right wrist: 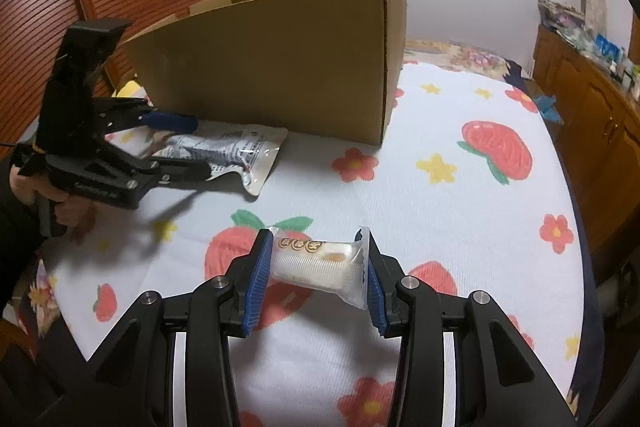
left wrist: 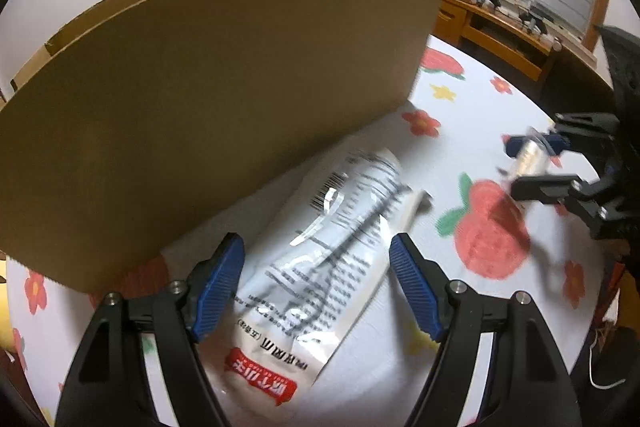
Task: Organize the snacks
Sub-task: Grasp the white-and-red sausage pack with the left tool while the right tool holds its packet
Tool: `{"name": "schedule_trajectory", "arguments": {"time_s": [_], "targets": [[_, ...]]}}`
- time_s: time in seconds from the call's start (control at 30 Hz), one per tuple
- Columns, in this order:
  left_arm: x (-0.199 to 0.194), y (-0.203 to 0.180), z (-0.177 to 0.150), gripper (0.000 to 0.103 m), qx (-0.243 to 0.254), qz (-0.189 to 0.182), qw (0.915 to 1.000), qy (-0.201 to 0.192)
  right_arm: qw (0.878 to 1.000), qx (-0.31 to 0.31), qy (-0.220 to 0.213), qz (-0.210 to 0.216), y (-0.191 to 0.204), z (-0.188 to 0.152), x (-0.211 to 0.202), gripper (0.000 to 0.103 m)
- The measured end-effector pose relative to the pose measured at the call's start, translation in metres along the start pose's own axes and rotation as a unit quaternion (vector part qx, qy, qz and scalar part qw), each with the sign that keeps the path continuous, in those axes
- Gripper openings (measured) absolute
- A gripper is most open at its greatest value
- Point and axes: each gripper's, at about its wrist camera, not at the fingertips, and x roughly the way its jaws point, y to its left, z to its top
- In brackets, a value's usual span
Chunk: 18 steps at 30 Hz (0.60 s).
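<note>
Two grippers are at work over a bed covered by a white sheet (right wrist: 460,99) printed with strawberries and small flowers.

Right gripper (right wrist: 316,267): its blue-padded jaws are closed on a small clear-wrapped snack cake (right wrist: 320,263), held crosswise between the pads, one crimped end of the wrapper against each pad. The cake hangs above the sheet, over a printed strawberry. From the left wrist camera the same gripper (left wrist: 528,163) appears at the right edge, blurred, with the pale cake (left wrist: 528,157) between its fingers.

Left gripper (left wrist: 316,283): its jaws stand wide apart, one blue pad on each side of a silvery-white snack pouch (left wrist: 320,267) that lies flat on the sheet. The pouch lies back side up, with a barcode, dense small print and a red label at the near end. Whether the pads touch the pouch cannot be told. In the right wrist view this gripper (right wrist: 196,147) comes in from the left, held in a hand (right wrist: 60,203), with the pouch (right wrist: 236,151) between its fingers.

Just behind the pouch stands an open cardboard box (left wrist: 224,99), its long brown wall facing both cameras and its base resting on the sheet; the pouch lies close along that wall, outside the box. The right wrist camera shows the box (right wrist: 280,67) from a corner, with its top open.

Farther out, a wooden cabinet (right wrist: 592,107) with clutter on top runs along the wall.
</note>
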Motion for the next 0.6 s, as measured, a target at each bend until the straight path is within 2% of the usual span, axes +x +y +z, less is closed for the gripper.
{"name": "schedule_trajectory", "arguments": {"time_s": [0.23, 0.33, 0.6], "targets": [[0.0, -0.021, 0.001, 0.076, 0.024, -0.001, 0.9997, 0.005, 1.0, 0.005, 0.002, 0.002, -0.001, -0.004, 0.003, 0.042], [0.008, -0.023, 0.009, 0.076, 0.026, 0.007, 0.9996, 0.011, 1.0, -0.003, 0.006, -0.012, 0.0, -0.008, 0.006, 0.042], [0.021, -0.01, 0.016, 0.076, 0.001, 0.006, 0.9999, 0.014, 1.0, 0.007, 0.004, -0.007, -0.006, -0.014, 0.008, 0.043]]}}
